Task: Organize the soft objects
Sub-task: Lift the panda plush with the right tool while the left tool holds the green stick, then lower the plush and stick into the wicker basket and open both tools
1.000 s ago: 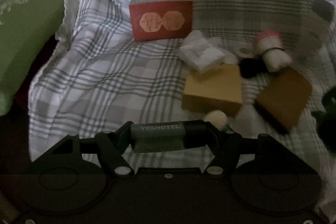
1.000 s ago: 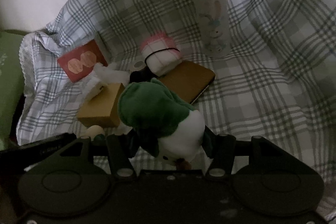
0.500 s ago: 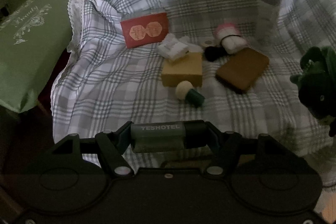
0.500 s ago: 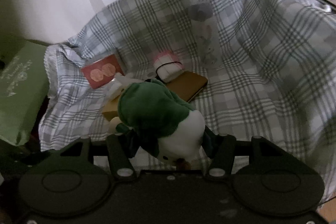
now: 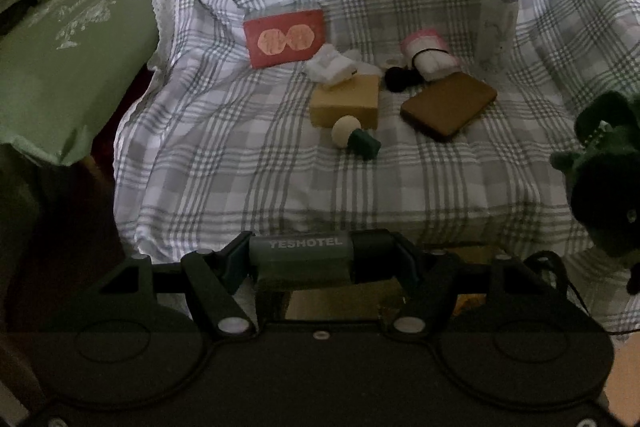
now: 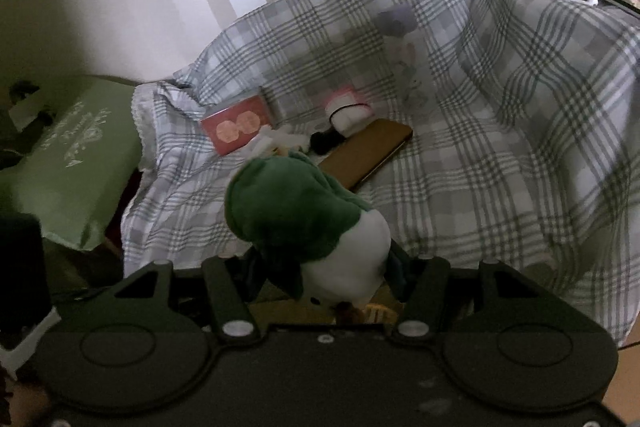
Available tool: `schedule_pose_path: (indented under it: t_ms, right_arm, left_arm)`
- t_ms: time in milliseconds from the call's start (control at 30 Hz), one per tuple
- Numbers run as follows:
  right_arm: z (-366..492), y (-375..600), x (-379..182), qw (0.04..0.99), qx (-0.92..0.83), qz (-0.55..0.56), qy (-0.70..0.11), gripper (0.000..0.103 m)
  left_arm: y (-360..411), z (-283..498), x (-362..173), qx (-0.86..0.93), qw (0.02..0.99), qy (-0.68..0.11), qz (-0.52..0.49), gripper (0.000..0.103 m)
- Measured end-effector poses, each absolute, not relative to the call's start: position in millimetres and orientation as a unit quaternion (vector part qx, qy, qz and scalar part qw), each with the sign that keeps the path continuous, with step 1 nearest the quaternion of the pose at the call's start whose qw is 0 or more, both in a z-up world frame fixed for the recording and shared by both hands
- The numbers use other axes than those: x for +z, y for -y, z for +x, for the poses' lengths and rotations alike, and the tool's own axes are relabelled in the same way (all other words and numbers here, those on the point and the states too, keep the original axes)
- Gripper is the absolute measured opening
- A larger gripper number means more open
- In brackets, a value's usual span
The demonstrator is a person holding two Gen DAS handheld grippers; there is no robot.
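Checked cloth (image 5: 248, 155), thin and rumpled, drapes the whole seat and climbs its back and sides. Beside it sits a plump green cushion (image 5: 68, 67) with pale script. On the cloth lie a flat brown case (image 5: 448, 105) with rounded corners, a red card (image 5: 285, 38), a tan block (image 5: 346, 103), a pink-and-white roll (image 5: 430, 57) banded in black, and a small cream-and-green toy (image 5: 356, 137).

The right gripper (image 6: 324, 267) is clamped on a plush (image 6: 308, 227), green fleece above, white belly below, its fabric bulging between the jaws, clear of the cloth. The left gripper (image 5: 320, 259) is closed on a smooth grey-green tube (image 5: 304, 259), crosswise between the fingers.

Both loads look ready to be carried off; I'd keep the squeeze gentle on the plush, since it could slip free, and lift clear of the cloth's folds.
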State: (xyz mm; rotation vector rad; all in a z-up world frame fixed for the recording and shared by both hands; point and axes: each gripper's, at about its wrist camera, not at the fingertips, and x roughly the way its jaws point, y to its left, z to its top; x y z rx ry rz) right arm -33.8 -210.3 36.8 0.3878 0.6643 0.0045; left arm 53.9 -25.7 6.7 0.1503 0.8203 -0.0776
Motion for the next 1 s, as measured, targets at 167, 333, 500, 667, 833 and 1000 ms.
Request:
schedule_pose_path:
  t_ms: [167,333,500,667,833,1000]
  right_arm:
    - [-55,206,39,0.929,0.008,0.191,-0.318,0.058]
    - [-65,204,41,0.929,0.012,0.188,-0.318,0.058]
    - [-65,199,38,0.928,0.010,0.181,-0.327,0.058]
    - [-65,194,32,0.924,0.012,0.177,-0.339,0.058]
    - [-64,189,27,0.922,0.005,0.164,-0.350,0.058]
    - [-58,187,22,0.917,0.002,0.159,-0.366,0.058]
  left_arm:
    - [22,42,8,-0.040,0.908,-0.413,0.061,0.067]
    - [19,38,5,-0.051,0.899,-0.433,0.041,0.067]
    - [20,40,-2,-0.045,0.894,-0.443,0.040,0.067]
    - [16,40,-7,-0.043,0.890,-0.452,0.033,0.067]
    - [11,46,-13,-0.058,0.877,-0.477,0.009,0.067]
    - [7,56,-16,-0.051,0.871,-0.488,0.009,0.067]
